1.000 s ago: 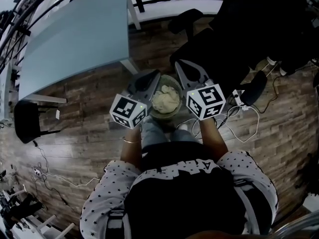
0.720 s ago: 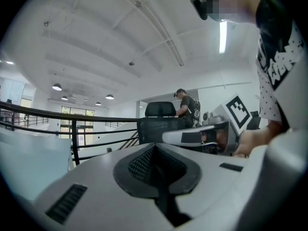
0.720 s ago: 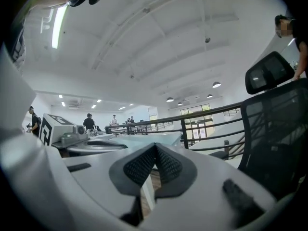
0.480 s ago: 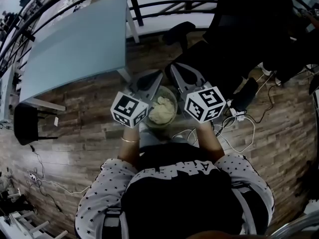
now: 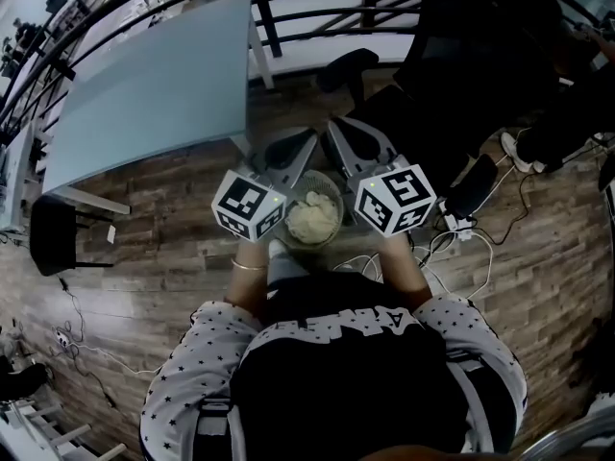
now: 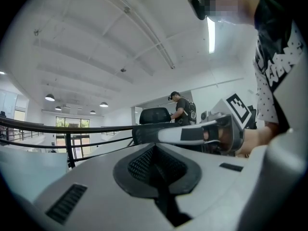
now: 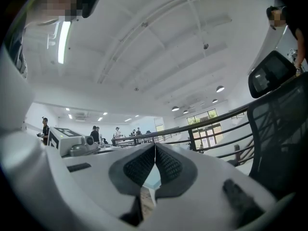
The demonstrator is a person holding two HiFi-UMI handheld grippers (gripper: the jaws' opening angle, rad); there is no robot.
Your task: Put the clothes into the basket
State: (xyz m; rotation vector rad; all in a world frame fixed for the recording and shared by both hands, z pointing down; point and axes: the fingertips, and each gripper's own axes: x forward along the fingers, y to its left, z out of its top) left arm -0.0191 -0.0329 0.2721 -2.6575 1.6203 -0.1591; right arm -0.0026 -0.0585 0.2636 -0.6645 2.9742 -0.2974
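cream clothes (image 5: 312, 221) lie in the basket (image 5: 335, 198) between left gripper (image 5: 307, 139) and right gripper (image 5: 334, 126), both pressed together on nothing; loading seems done, next only check for strays.

Both grippers are higher now than a second ago. The far tips of the left gripper (image 5: 308, 135) and the right gripper (image 5: 333, 124) stand closer to each other. The basket (image 5: 339, 200) with the cream clothes (image 5: 312, 219) shows nearer to the person's body, deeper between the two marker cubes.
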